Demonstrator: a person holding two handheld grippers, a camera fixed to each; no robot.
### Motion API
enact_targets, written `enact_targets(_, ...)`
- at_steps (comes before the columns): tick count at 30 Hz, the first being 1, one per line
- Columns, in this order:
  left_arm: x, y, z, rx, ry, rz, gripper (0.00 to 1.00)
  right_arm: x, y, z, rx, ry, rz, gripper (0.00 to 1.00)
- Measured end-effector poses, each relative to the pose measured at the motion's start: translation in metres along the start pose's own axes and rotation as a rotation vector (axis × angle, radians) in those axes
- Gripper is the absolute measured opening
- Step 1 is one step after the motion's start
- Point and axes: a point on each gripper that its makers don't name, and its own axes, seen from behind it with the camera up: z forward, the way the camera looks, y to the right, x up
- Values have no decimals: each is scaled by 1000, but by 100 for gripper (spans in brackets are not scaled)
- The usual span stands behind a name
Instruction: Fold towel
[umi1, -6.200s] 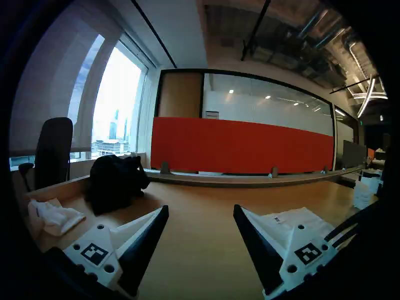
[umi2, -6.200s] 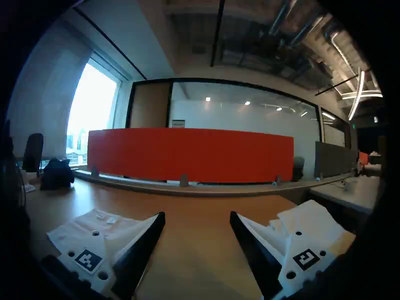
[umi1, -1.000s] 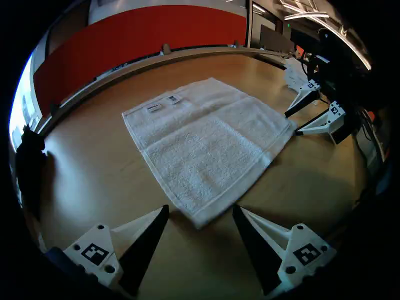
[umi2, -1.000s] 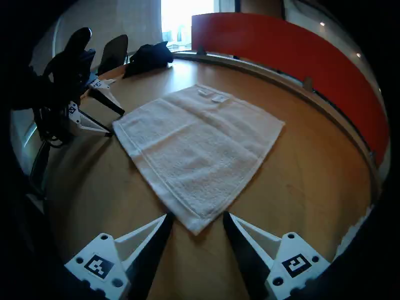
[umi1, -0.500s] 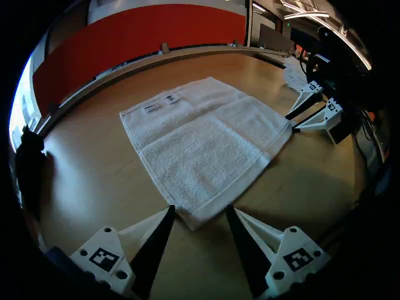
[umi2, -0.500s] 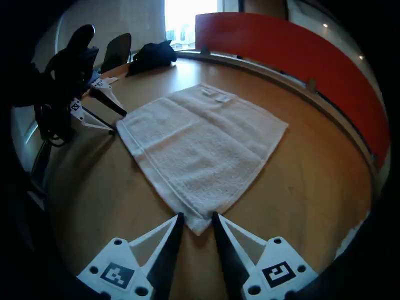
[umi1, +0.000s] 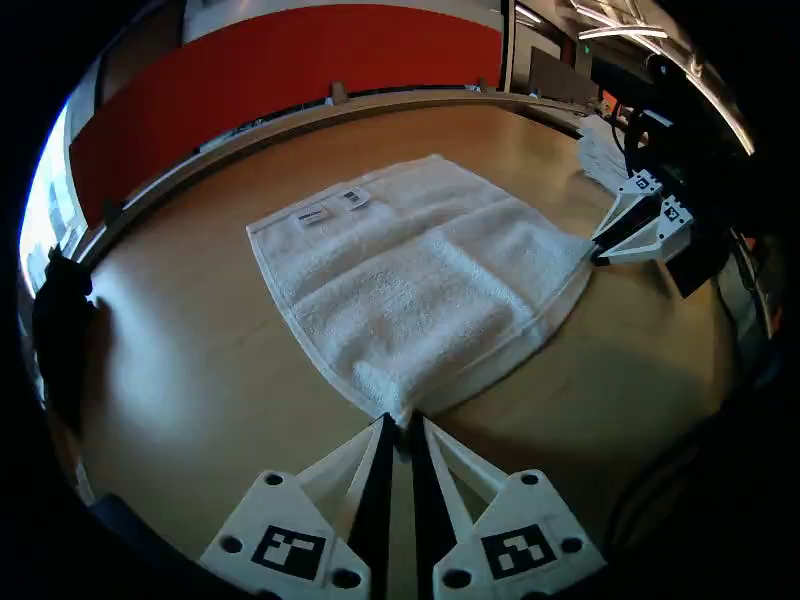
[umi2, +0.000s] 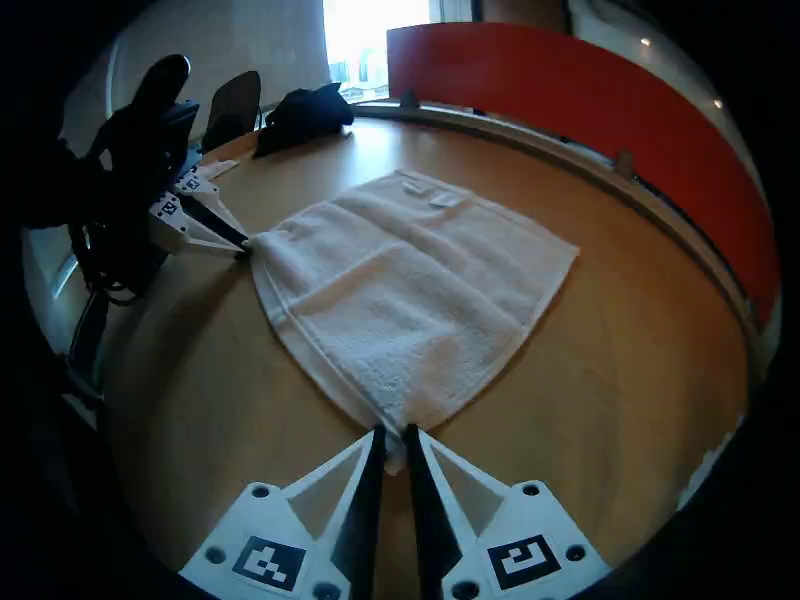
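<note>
At towel (umi1: 420, 280) corners, left claw (umi1: 402, 422) and right claw (umi2: 393, 433) pinch, tips barely visible.

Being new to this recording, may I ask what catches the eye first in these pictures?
A white towel lies spread on the wooden table, mid-frame in both views. The left tool and the right tool each pinch one of its corners, at the bottom of their own views. A bright red partition runs along the table's far edge.
</note>
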Motion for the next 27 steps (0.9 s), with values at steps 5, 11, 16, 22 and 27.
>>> enact_targets(5, 1, 1, -2, -4, -10, -9, 11, 4, -1, -4, -7, 16, 3, 16)
enact_targets(11, 9, 4, -12, -7, 2, -28, 11, 15, 1, -15, -24, 47, 9, 16)
enact_targets(16, 18, 7, -26, -3, 16, -50, 11, 25, 0, -29, -35, 70, 7, 16)
enact_targets(22, 23, 14, -45, -9, 22, -66, 11, 33, -5, -47, -40, 87, -5, 16)
enact_targets(27, 26, 22, -60, -20, 24, -67, 11, 37, -12, -62, -42, 92, -16, 16)
